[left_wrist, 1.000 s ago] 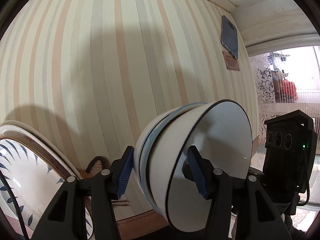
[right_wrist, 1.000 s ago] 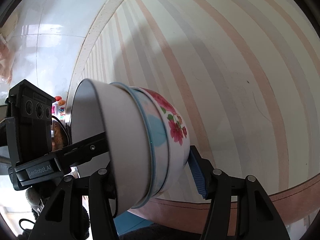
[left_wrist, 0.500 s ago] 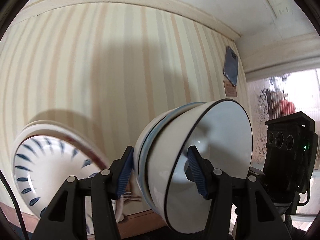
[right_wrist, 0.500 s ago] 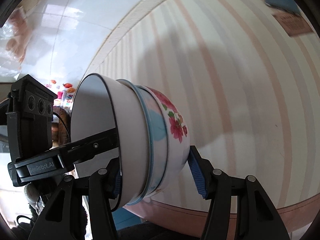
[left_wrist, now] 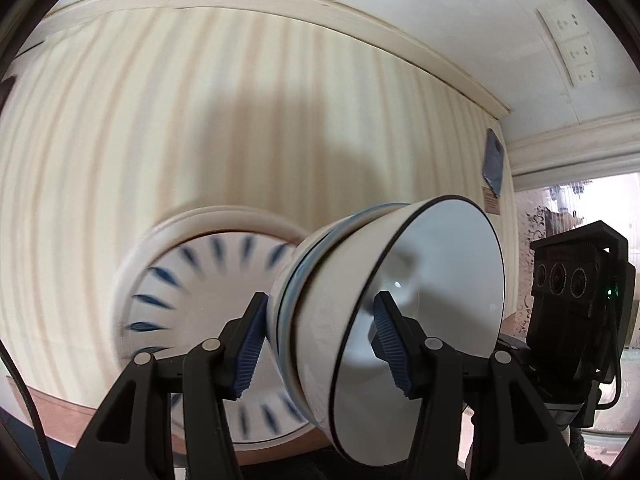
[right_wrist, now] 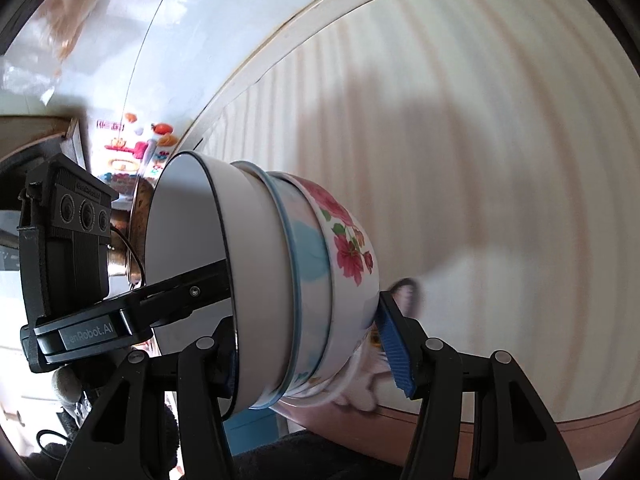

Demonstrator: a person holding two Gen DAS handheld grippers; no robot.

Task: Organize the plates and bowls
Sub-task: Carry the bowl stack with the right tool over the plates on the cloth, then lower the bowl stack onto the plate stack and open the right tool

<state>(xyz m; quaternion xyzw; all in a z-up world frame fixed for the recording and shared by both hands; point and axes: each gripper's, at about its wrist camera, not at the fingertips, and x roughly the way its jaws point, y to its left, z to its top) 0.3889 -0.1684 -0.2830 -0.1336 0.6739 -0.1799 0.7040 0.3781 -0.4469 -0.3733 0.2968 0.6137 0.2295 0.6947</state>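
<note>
Left wrist view: left gripper [left_wrist: 318, 342] is clamped on the bowl stack [left_wrist: 384, 320], one pad on the outer wall, the other inside the innermost bowl. Stack sits tilted on its side between the fingers, mouth to the gripper's right. Blue-patterned plate [left_wrist: 192, 304] lies beyond and left of the gripper on the striped desk [left_wrist: 200, 120], blurred. Right wrist view: right gripper [right_wrist: 310, 350] is clamped on the same stack, gripping across it; floral bowl [right_wrist: 348, 248] is outermost, against the right pad. My read: glazed ceramic, rigid, heavy, slippery, chips easily. Grip on the rim walls, keep nested bowls from sliding apart.
</note>
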